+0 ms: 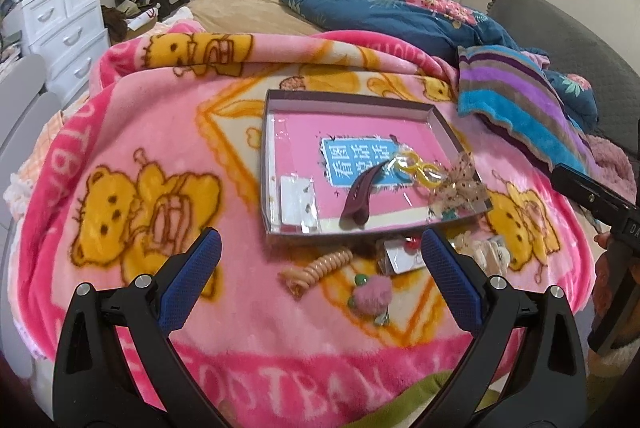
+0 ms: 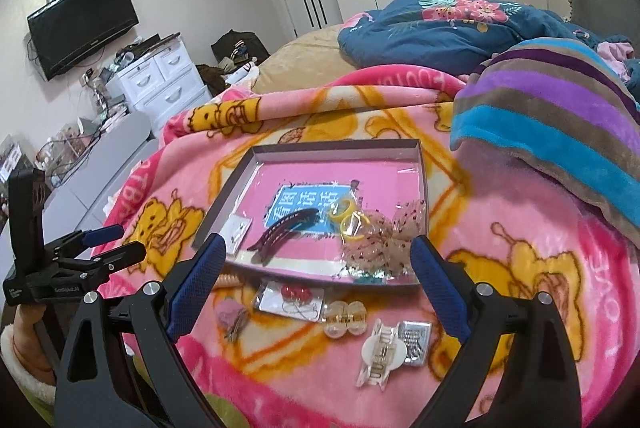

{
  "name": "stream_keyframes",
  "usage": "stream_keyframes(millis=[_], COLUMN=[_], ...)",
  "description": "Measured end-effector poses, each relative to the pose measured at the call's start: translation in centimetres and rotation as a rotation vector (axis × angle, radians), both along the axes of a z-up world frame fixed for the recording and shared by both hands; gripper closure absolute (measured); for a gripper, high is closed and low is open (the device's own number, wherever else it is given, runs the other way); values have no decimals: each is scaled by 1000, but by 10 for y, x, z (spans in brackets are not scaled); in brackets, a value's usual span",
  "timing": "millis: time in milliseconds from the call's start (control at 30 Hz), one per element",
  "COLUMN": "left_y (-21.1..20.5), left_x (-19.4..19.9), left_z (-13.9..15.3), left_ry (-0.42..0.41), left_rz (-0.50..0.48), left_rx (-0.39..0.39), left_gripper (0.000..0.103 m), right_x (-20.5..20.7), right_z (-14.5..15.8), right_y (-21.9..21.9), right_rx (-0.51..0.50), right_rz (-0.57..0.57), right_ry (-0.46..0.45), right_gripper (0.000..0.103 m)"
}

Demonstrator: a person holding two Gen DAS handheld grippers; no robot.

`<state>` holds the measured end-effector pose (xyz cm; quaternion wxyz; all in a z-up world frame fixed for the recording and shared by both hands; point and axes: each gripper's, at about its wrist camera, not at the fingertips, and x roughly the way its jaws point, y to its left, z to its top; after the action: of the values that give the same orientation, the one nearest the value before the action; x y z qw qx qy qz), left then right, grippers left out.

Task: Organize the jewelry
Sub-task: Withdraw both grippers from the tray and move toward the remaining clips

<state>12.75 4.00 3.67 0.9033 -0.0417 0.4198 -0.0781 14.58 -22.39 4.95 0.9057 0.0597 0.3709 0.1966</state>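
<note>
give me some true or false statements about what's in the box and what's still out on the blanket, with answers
1. The dark hair clip lies inside the box. True.
2. The yellow rings lie out on the blanket. False: they are in the box, beside the dark clip.
3. The coiled hair tie lies on the pink blanket, outside the box. True.
4. The left gripper is shut on the coiled tie. False: its jaws are wide open and hold nothing.
5. The white claw clip lies on the blanket near the right gripper. True.
</note>
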Motion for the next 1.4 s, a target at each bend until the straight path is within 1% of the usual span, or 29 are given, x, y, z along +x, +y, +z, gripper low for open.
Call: stream_keyframes(millis=[433,633,800,867,1067,1300,1400], left_y=[-7,-17,-24,-28,-36,-40,-43], left_x=[-16,-23,-27,-28,-32,-32,-30], left_z=[-19,-31,-40,-46,-56,-72,-78], left_ry=[33,50,67,71,84,113,119], left_rz=[-5,-23,-34,-39,-51,-38,-38], left_rx=[1,21,28,42,50,47,51], left_gripper=[9,9,9,9,9,10,9], right_x=[-18,-23,-29,-30,-28,-17,-11], right_z=[-22,-35,-46,-51,-62,-80,-86], right_y=[-8,-12,-10,-9,-6,3,7], right_rx=[-20,-31,-37,-40,-46,-70,-80], right_rz=[5,13,37,48,79,128,153], right_ry=[35,55,68,73,93,123,132], right_gripper=[10,10,10,10,10,11,17])
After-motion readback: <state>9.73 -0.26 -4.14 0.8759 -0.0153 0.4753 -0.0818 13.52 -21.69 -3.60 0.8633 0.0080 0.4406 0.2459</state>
